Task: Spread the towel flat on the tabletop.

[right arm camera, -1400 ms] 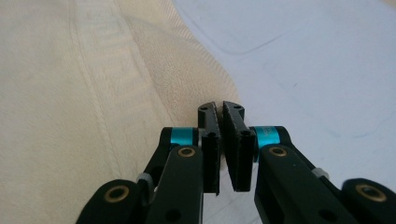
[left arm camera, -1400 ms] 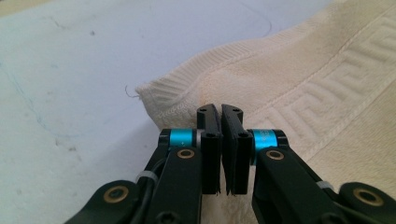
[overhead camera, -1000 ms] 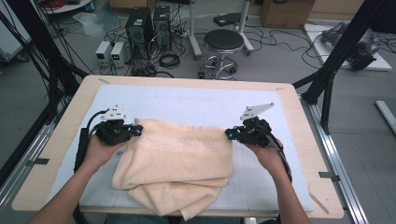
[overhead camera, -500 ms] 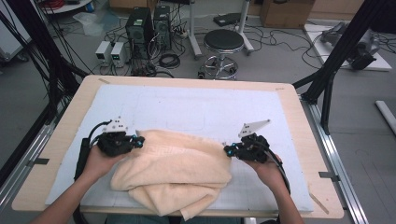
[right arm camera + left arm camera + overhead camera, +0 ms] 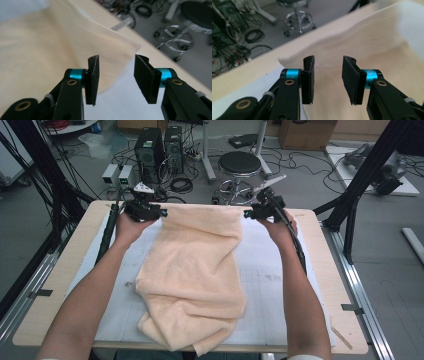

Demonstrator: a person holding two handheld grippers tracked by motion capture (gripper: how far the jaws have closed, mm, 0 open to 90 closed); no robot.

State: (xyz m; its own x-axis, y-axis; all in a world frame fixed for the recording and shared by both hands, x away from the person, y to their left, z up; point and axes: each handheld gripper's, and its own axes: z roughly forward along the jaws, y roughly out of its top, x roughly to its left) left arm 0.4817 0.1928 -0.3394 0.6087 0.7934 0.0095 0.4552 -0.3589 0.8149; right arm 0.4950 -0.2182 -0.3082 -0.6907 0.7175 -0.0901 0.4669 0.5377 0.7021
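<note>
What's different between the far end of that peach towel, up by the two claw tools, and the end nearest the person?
The towel's far end lies stretched into a straight edge between the left gripper and the right gripper; the towel's near end is bunched and folded. The far end sits near the table's back edge; the near end droops over the front edge. Both are the same peach cloth. Both grippers' jaws have just been opening, pads off the cloth.

Grey floor (image 5: 390, 250) with many black cables (image 5: 182, 184), a round black stool (image 5: 240, 164) on a chrome base behind the table (image 5: 65, 285), two dark computer towers (image 5: 160, 150), small white boxes (image 5: 118, 174), black frame beams (image 5: 372, 170), cardboard box (image 5: 305, 132) far back
</note>
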